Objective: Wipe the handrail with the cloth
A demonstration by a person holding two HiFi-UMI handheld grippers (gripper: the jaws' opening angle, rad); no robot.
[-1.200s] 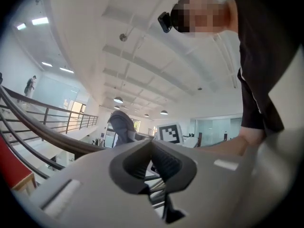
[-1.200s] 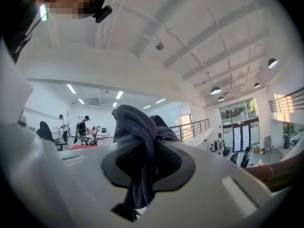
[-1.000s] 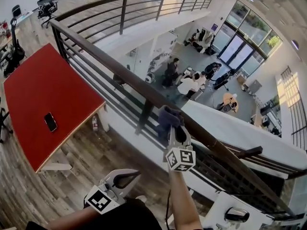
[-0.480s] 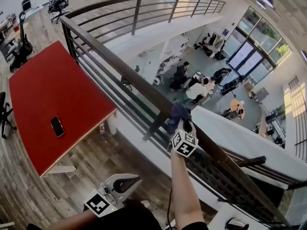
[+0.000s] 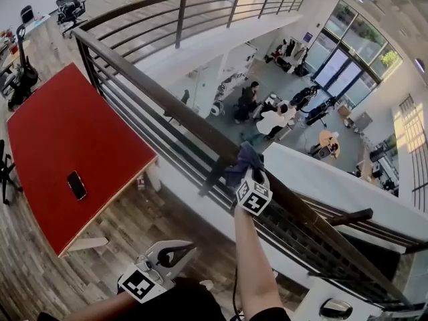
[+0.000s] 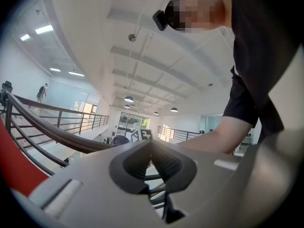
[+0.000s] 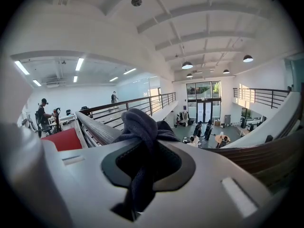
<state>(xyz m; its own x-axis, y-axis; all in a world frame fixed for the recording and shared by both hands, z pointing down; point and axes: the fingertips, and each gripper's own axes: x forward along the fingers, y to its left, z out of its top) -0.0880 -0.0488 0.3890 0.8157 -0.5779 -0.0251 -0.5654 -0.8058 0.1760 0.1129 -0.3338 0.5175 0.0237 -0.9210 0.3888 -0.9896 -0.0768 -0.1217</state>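
Note:
A dark brown handrail (image 5: 167, 105) runs diagonally across the head view on black bars, over an open atrium. My right gripper (image 5: 249, 172) is shut on a bunched dark blue-grey cloth (image 5: 245, 159), which rests on top of the rail. In the right gripper view the cloth (image 7: 142, 127) fills the gap between the jaws, with the handrail (image 7: 97, 129) stretching away behind it. My left gripper (image 5: 184, 249) hangs low near the person's body, away from the rail, shut with nothing in it; the left gripper view shows its pads (image 6: 164, 165) meeting.
A red table (image 5: 67, 146) with a black phone (image 5: 76, 184) stands left of the rail on the wood floor. Beyond the rail is a drop to a lower floor with people and furniture. Office chairs (image 5: 70, 7) stand at the far left.
My right gripper has come down and forward with the cloth, from above the rail's near side to lying on the rail top. The left gripper has shifted slightly and stays low.

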